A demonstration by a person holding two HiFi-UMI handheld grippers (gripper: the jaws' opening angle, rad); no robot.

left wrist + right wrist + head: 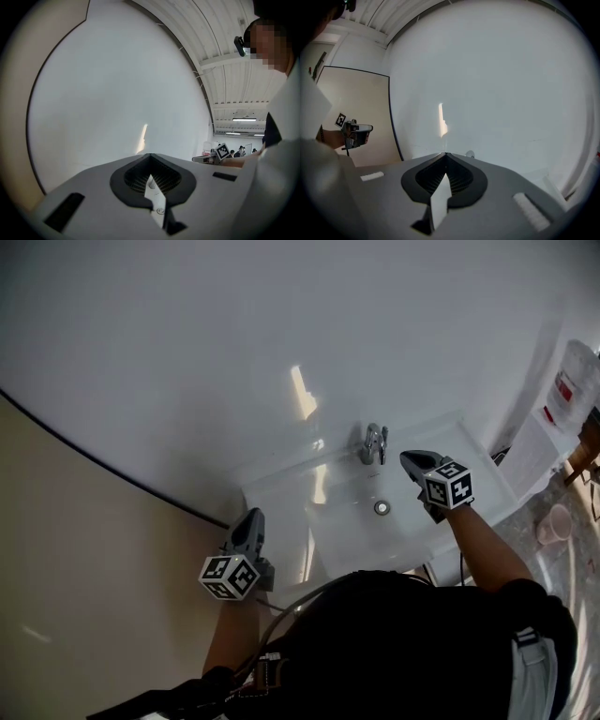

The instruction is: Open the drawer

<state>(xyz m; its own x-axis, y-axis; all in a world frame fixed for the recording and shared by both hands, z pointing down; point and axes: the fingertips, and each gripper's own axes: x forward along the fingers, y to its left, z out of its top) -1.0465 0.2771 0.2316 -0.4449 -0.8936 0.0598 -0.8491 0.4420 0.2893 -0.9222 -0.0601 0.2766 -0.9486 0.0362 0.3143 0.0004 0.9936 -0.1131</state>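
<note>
Because no drawer shows in any view, you risk driving the tongs at the wrong thing. The left tongs (252, 515) and right tongs (413, 461) are both pressed together, pinching nothing, and aimed at the white wall (234, 334) above the sink (281, 491). Any drawer is probably below the basin, hidden by your own body. Lowering the right tongs blind could knock the faucet (375, 442) just beside them. A white jug (574, 381) stands well off to the right. A cable (300, 596) trails by your left arm and could snag.
</note>
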